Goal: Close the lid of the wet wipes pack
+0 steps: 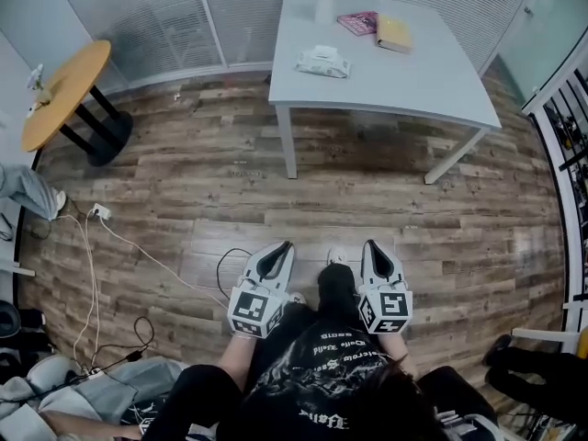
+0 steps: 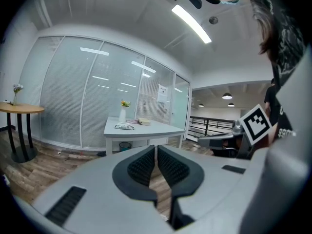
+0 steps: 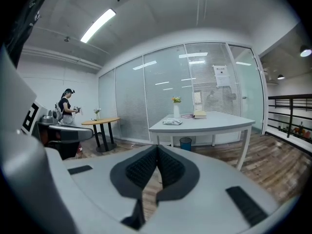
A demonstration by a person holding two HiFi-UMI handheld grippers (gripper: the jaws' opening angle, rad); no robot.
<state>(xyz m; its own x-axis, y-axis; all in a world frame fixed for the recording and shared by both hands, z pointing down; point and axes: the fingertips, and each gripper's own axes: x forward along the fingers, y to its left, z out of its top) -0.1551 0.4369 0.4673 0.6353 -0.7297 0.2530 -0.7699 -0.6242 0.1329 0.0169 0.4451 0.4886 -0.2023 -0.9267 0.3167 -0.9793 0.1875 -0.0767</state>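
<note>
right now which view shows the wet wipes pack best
The head view: the wet wipes pack lies whole, seen from above on the grey table. Both gripper views show the pack small, far and edge-on.

Wood floor (image 1: 367, 209); grey table (image 1: 432, 76); glass walls (image 1: 156, 16)

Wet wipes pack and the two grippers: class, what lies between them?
In the head view, a stretch of wood floor and the near edge of the table separate the left gripper and right gripper from the wet wipes pack.
</note>
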